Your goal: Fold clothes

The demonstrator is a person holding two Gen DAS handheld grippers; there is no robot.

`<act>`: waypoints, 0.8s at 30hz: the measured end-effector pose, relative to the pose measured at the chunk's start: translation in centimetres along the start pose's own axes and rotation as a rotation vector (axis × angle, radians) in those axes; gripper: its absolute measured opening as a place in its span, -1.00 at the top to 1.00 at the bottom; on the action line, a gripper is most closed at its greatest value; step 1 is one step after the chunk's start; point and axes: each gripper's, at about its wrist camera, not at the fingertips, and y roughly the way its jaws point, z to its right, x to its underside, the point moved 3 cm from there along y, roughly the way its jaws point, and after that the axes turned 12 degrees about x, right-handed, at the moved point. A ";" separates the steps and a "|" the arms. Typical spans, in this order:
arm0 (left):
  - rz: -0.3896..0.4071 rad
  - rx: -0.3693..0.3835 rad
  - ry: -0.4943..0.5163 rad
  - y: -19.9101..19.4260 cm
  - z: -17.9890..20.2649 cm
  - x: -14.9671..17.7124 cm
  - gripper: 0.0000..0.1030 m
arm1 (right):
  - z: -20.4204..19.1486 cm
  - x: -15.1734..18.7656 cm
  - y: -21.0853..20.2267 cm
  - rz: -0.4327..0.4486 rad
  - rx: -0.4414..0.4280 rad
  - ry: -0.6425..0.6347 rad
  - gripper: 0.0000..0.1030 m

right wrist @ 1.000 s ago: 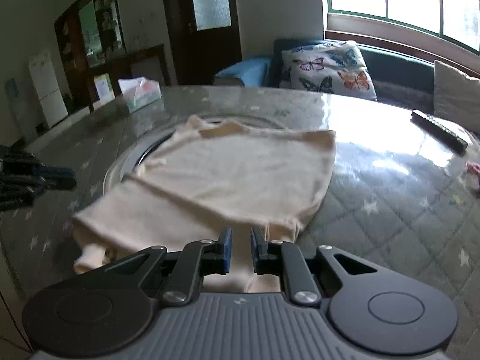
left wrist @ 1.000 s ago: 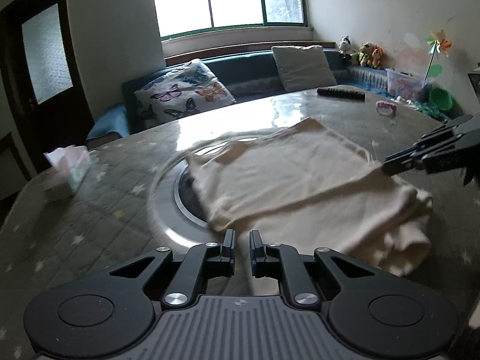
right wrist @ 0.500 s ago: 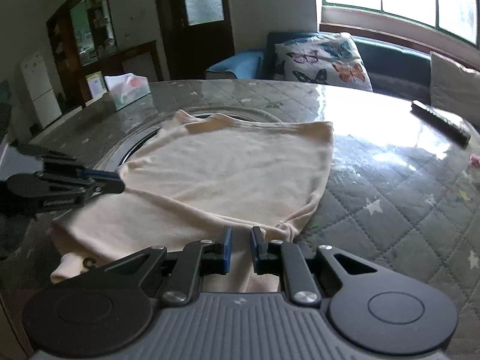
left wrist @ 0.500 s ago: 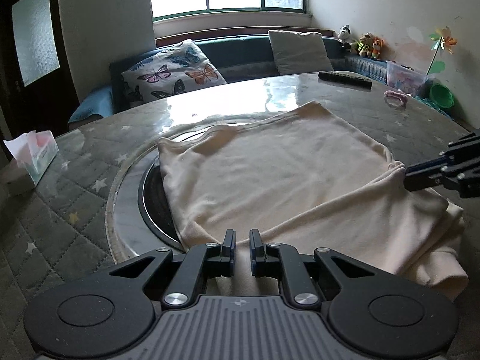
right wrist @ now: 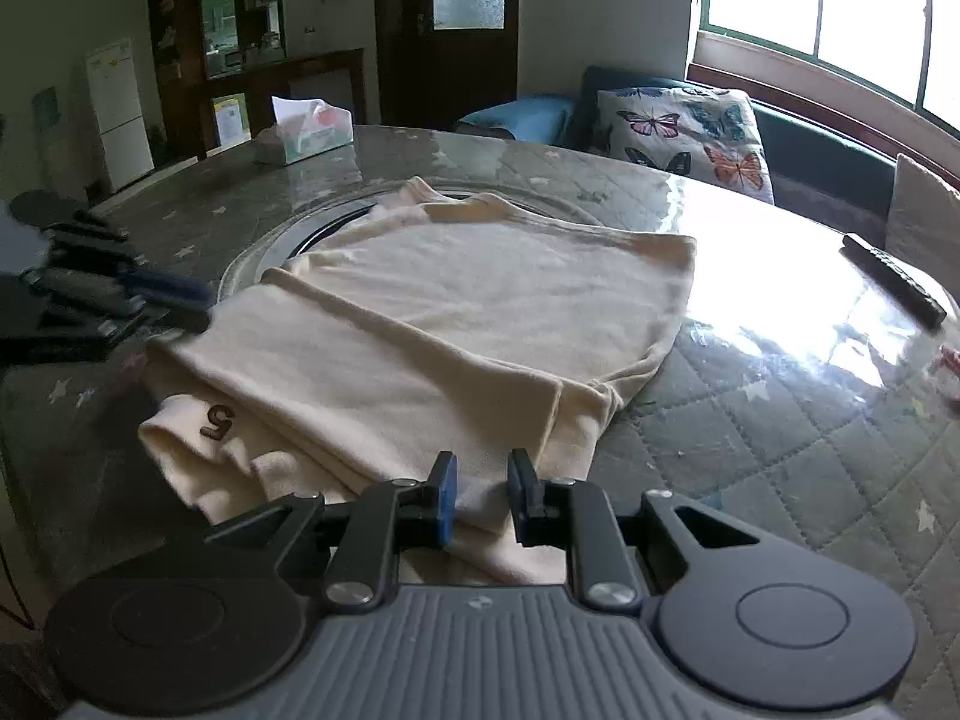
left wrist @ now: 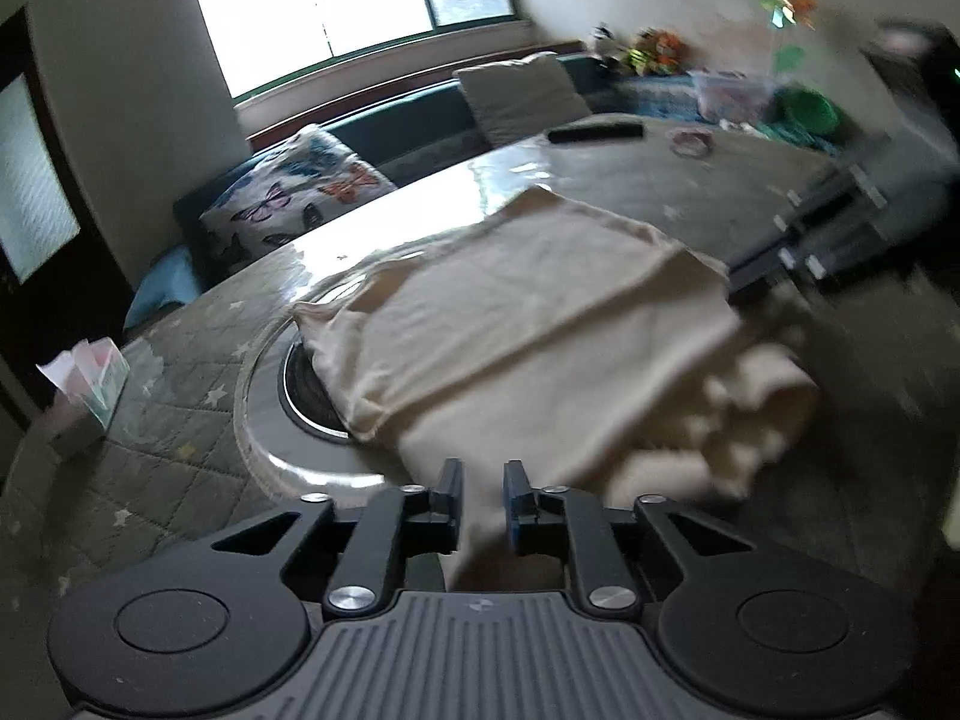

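Observation:
A cream shirt point(right wrist: 456, 324) lies partly folded on the round table, its near part doubled over; a brown "5" mark point(right wrist: 217, 420) shows on the lower layer. The shirt fills the middle of the left wrist view point(left wrist: 528, 312). My left gripper point(left wrist: 483, 483) is nearly closed with the shirt's near hem between its fingers. My right gripper point(right wrist: 479, 483) is nearly closed with the shirt's other near edge between its fingers. Each gripper shows blurred in the other's view, the left point(right wrist: 168, 294) and the right point(left wrist: 780, 258).
The round table point(right wrist: 780, 420) has a quilted star cover under glass and a recessed metal ring point(left wrist: 282, 396). A tissue box point(right wrist: 309, 132), a black remote point(right wrist: 894, 282) and a pink item point(left wrist: 693, 141) lie on it. A sofa with cushions point(right wrist: 684, 132) stands behind.
Both grippers have drawn the shirt's near edges up and toward the cameras, bunching the near part. The left wrist view has tilted and blurred with motion.

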 end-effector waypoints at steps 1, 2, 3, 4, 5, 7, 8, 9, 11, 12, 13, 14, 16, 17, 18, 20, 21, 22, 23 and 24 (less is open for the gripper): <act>-0.005 0.005 0.023 -0.4 0.5 0.3 0.43 | 0.2 0.0 -0.3 0.002 -0.003 0.006 0.65; -0.010 0.007 0.051 -0.7 1.0 0.7 0.33 | 0.4 -0.1 -0.5 0.004 -0.006 0.010 0.65; -0.017 0.007 0.077 -1.0 1.5 1.0 0.30 | 0.5 0.0 -0.7 0.003 -0.006 0.010 0.65; -0.025 0.009 0.108 -1.1 2.1 1.3 0.27 | 0.6 0.0 -0.9 0.003 -0.002 0.006 0.64; -0.030 0.013 0.131 -1.0 2.6 1.5 0.19 | 0.6 0.1 -1.2 0.004 0.002 -0.004 0.63; -0.037 0.023 0.167 -0.6 3.4 1.8 0.10 | 0.6 0.3 -1.6 0.004 0.003 -0.023 0.56; -0.038 0.023 0.186 -0.4 3.8 1.9 0.10 | 0.5 0.5 -1.9 0.004 0.005 -0.036 0.45; -0.035 0.024 0.208 0.0 4.3 1.9 0.10 | 0.4 0.6 -2.1 0.004 0.006 -0.050 0.38; -0.023 0.029 0.241 0.5 5.1 1.7 0.08 | 0.1 0.9 -2.7 0.008 0.004 -0.087 0.23; -0.015 0.028 0.251 0.8 5.4 1.6 0.08 | -0.1 1.1 -3.0 0.011 0.002 -0.109 0.23; -0.005 0.028 0.256 1.1 5.5 1.4 0.08 | -0.3 1.3 -3.3 0.014 0.002 -0.131 0.16; 0.005 0.032 0.256 1.3 5.6 1.2 0.08 | -0.5 1.4 -3.6 0.019 0.000 -0.152 -0.02; 0.023 0.039 0.251 1.7 5.6 1.0 0.11 | -0.9 1.6 -4.1 0.031 -0.009 -0.191 -0.10; 0.028 0.044 0.247 1.9 5.5 0.9 0.33 | -1.2 1.8 -4.3 0.035 -0.011 -0.212 -0.10; 0.033 0.050 0.238 2.0 5.4 0.8 0.47 | -1.4 1.9 -4.5 0.039 -0.011 -0.233 -0.13; 0.048 0.071 0.201 2.0 4.9 0.4 0.71 | -2.0 2.3 -4.7 0.047 -0.023 -0.275 -0.27; 0.060 0.076 0.179 1.9 4.6 0.1 0.77 | -2.3 2.5 -4.8 0.052 -0.028 -0.298 -0.30; 0.071 0.077 0.157 1.7 4.3 -0.2 0.81 | -2.7 2.7 -4.8 0.059 -0.033 -0.323 -0.31; 0.080 0.076 0.134 1.6 3.9 -0.6 0.82 | -3.1 2.9 -4.8 0.067 -0.039 -0.349 -0.32; 0.090 0.077 0.107 1.6 3.4 -1.2 0.82 | -3.5 3.0 -4.7 0.077 -0.039 -0.372 -0.32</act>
